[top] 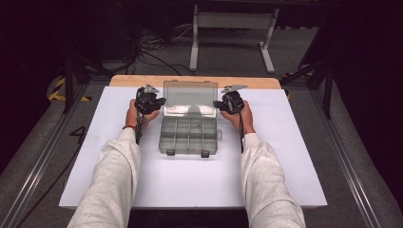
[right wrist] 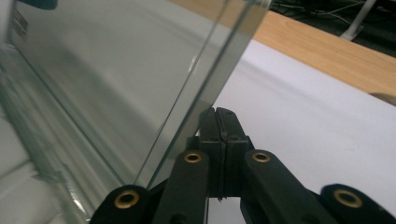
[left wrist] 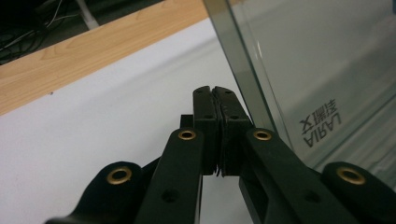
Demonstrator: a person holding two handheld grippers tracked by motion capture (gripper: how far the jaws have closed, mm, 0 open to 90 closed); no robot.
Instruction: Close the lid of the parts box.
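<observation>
Clear compartment box (top: 190, 136) sits mid-bench (top: 190, 185), lid (top: 188, 98) standing upright at the back. Left tongs (top: 161, 101) and right tongs (top: 216, 105) flank the lid's side edges, both closed with jaws pressed together, gripping nothing. Likely using closed tips as pushers to steady or swing the lid evenly.
</observation>
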